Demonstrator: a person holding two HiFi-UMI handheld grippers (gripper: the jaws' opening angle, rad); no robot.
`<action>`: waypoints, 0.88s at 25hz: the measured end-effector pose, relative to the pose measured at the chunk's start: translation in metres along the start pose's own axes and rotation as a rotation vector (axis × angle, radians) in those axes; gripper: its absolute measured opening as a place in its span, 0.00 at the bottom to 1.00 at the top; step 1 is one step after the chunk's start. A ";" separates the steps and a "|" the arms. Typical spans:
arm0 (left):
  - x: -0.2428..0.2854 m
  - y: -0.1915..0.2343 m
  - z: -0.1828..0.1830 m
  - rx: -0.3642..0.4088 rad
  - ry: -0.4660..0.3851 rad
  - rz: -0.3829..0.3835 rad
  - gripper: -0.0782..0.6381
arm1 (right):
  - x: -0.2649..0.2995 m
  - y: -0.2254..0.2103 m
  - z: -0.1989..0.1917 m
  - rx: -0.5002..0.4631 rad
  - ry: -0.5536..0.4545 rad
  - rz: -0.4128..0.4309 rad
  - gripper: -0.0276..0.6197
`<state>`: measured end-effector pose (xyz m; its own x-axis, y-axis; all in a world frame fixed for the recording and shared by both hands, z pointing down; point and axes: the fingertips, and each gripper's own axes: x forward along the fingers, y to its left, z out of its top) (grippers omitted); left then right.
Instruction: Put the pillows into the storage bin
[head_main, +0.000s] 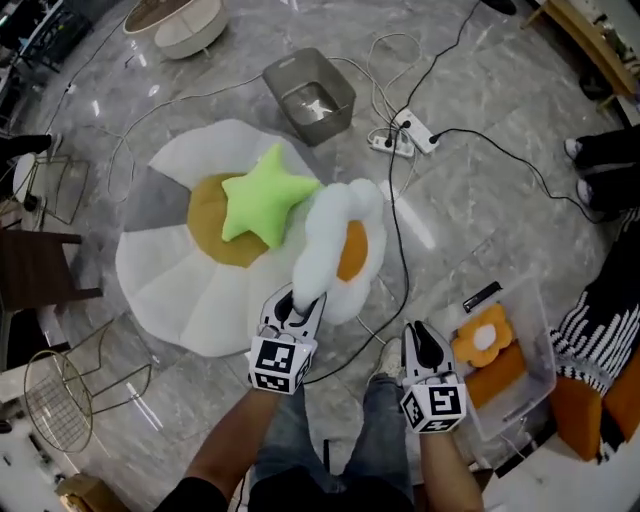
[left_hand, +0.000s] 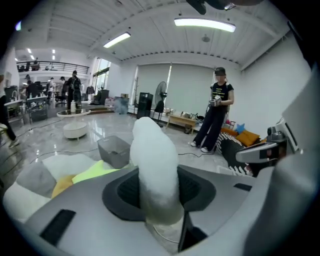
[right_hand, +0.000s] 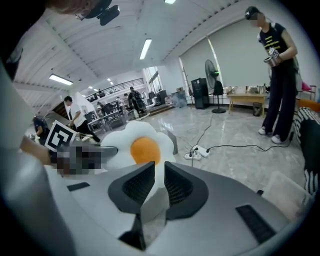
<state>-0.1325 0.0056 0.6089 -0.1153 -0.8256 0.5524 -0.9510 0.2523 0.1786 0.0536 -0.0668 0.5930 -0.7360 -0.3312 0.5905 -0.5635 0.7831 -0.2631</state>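
Left hand-held gripper (head_main: 296, 302) grips a white petal of the flower pillow (head_main: 350, 248).
Right hand-held gripper (head_main: 426, 338) is empty, jaws barely apart.

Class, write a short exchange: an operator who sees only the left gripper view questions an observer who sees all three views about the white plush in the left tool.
Operator: What is the white plush in my left tool?
Observer: One petal of a white flower pillow; the head view shows its orange centre.
Operator: Where is the storage bin?
Observer: On the floor, right of the right tool; the head view shows an orange pillow already lying in it.
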 end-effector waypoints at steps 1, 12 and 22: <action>0.007 -0.015 0.006 0.017 0.002 -0.031 0.34 | -0.008 -0.011 0.000 0.016 -0.010 -0.029 0.16; 0.069 -0.194 0.029 0.170 0.031 -0.321 0.34 | -0.098 -0.137 -0.030 0.189 -0.097 -0.267 0.16; 0.109 -0.346 -0.008 0.234 0.102 -0.542 0.34 | -0.175 -0.237 -0.092 0.336 -0.118 -0.447 0.16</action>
<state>0.1861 -0.1680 0.6140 0.4208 -0.7499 0.5105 -0.9060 -0.3185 0.2789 0.3500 -0.1460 0.6219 -0.4248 -0.6633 0.6161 -0.9038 0.3492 -0.2472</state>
